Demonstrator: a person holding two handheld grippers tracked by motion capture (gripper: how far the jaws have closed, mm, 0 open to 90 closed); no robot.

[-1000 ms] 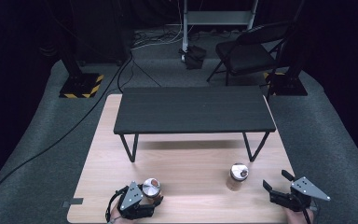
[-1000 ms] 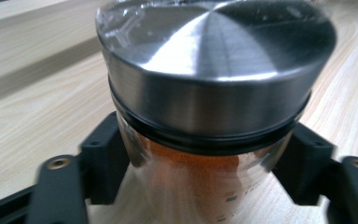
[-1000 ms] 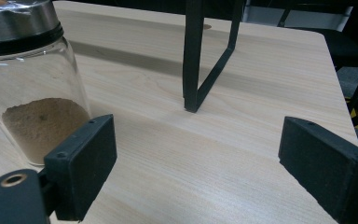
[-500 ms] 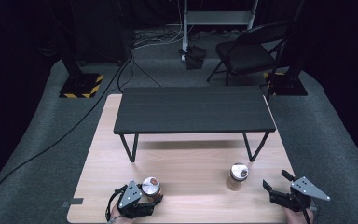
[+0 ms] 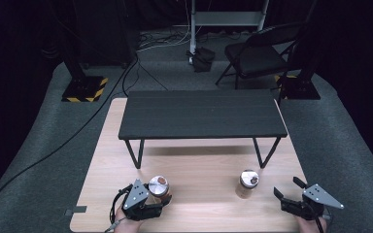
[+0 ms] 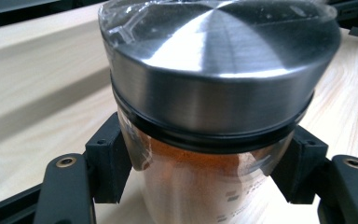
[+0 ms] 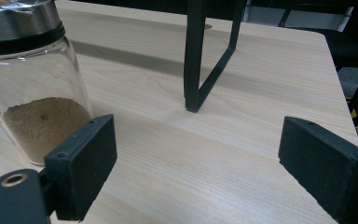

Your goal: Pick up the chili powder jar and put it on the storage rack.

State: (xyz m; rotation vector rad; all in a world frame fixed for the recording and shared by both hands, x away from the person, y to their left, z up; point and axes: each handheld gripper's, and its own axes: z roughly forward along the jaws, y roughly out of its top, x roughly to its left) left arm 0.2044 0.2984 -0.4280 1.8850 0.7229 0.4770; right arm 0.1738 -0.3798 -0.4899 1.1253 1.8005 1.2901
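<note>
Lifted slightly since the earlier frame, the left hand-held gripper (image 5: pixel 159 200) and the spice jar (image 5: pixel 159 188) in its grip sit a touch higher in the high view; the right hand-held gripper (image 5: pixel 286 191) has kept its place.

Left hand-held gripper: jaws clamped on the glass body of the spice jar, just under its brushed metal lid (image 6: pixel 219 70). The left gripper view shows orange-brown powder inside the glass and clear film over the lid. The jar is near the front edge of the table (image 5: pixel 199 213), left of centre.

Right hand-held gripper: jaws apart, nothing between them, near the front right corner of the table. A second jar (image 5: pixel 247 183) stands upright on the table just to the left of it, apart from the jaws; the right gripper view shows brown powder (image 7: pixel 39 123) filling its lower part, under a metal lid.

Surface: light wood-grain table top. A low black bench (image 5: pixel 201 115) stands on the rear half of the table on thin angled metal legs (image 7: pixel 200 60).

Room: grey carpeted floor, dark surroundings. A black folding chair (image 5: pixel 257 53) is beyond the far right corner of the table, a stand base with yellow-black hazard stripes (image 5: pixel 85 88) beyond the far left corner, and cables (image 5: pixel 126 82) trail across the floor
</note>
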